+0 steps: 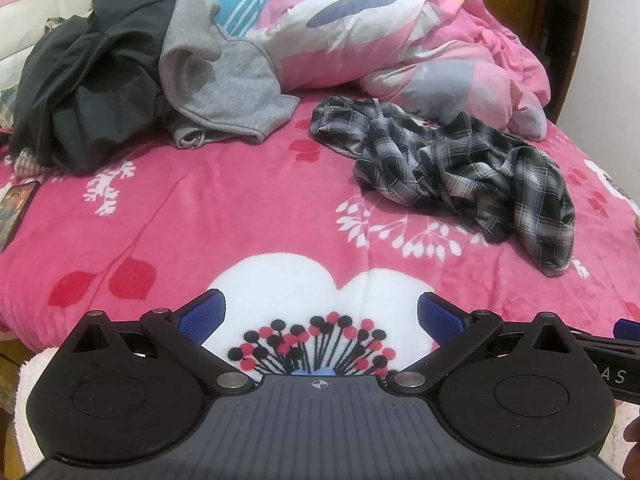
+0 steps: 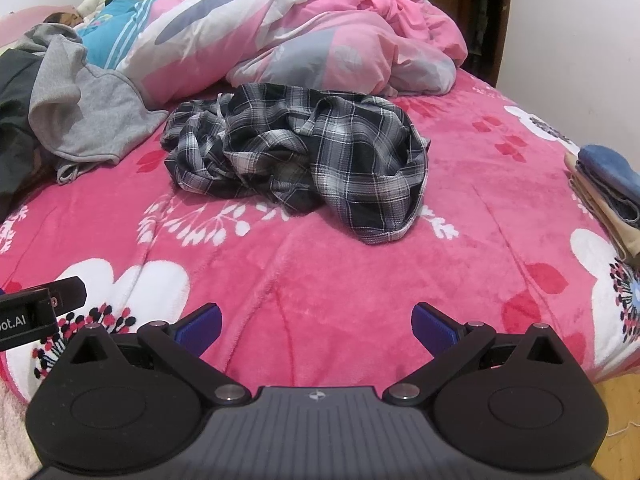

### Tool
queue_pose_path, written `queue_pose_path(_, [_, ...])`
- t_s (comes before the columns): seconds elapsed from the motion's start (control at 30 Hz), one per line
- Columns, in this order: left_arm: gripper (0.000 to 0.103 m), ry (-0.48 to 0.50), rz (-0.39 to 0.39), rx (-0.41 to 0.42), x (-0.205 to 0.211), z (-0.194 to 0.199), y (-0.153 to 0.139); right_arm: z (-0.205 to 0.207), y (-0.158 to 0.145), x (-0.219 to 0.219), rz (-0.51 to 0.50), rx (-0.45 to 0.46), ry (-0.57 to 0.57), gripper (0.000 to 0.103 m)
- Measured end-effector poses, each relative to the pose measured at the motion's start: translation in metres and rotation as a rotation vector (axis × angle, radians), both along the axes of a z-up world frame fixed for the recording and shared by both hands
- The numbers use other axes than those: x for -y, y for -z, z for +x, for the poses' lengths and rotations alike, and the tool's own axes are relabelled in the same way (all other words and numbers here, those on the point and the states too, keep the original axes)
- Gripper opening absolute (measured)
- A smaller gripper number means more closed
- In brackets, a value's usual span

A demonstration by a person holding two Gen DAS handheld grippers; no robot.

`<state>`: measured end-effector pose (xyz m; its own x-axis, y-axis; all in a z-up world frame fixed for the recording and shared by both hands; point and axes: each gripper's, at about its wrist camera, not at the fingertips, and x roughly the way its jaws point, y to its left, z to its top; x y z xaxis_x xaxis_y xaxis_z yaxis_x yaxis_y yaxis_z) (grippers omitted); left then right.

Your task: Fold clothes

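Left wrist view showed the left tool [image 1: 321, 314] released and empty; the right tool [image 2: 317, 325] too, facing the crumpled black-and-white plaid shirt [image 2: 304, 152] on the pink fleece bed [image 2: 360, 280].

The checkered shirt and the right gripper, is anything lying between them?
Nothing lies between them. In the right wrist view, only bare pink blanket stretches from the open right gripper to the crumpled checkered shirt.
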<state>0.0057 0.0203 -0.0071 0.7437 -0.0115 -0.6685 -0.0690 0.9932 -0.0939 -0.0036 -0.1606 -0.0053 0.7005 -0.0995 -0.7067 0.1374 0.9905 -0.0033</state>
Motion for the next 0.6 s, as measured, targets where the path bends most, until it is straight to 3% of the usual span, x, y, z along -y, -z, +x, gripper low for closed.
queue_pose_path(0.6, [0.103,0.002,-0.001,0.002,0.0006,0.0011,0.0004,0.0018,-0.0012,-0.0024,-0.009,0.002,-0.001,0.103])
